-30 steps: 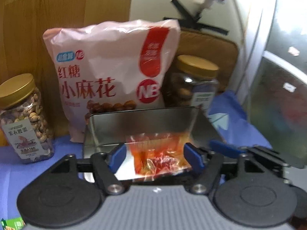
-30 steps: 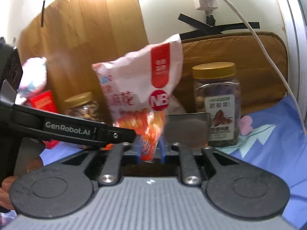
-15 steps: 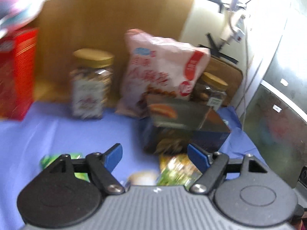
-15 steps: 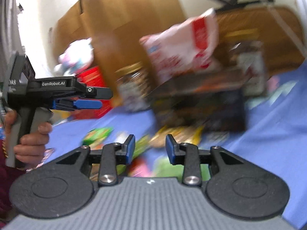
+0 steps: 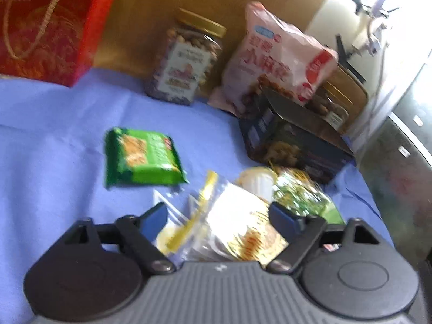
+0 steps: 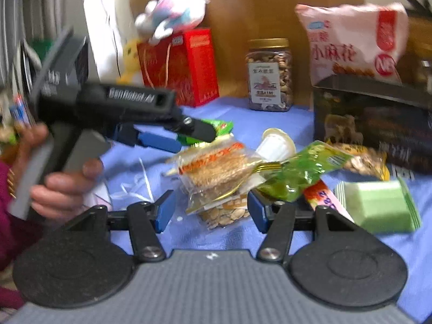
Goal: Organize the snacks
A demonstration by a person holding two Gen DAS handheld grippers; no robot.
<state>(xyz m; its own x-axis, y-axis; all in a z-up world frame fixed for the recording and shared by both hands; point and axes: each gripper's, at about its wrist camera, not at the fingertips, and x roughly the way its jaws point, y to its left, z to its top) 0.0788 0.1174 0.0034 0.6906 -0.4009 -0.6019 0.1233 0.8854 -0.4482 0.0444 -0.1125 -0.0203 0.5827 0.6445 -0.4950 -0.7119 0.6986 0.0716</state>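
Pink bag (image 6: pixel 351 43): "小麻花", round "NB" logo. Nut jar (image 6: pixel 270 74) label: "A180". Left gripper (image 6: pixel 172 141) body: "GenRobot.AI", blurred.

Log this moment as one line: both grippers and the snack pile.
left gripper: open, over snack pile | right gripper: open, just opening, nothing pinched | dark box: open, behind pile | phase: reaching for loose packets

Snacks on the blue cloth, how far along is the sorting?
Done: nothing visibly; the dark box stands open, contents hidden. In hand: nothing; both grippers' jaws are open over the snack pile, the right's just widened. Left: the pile, the green packet and green box.
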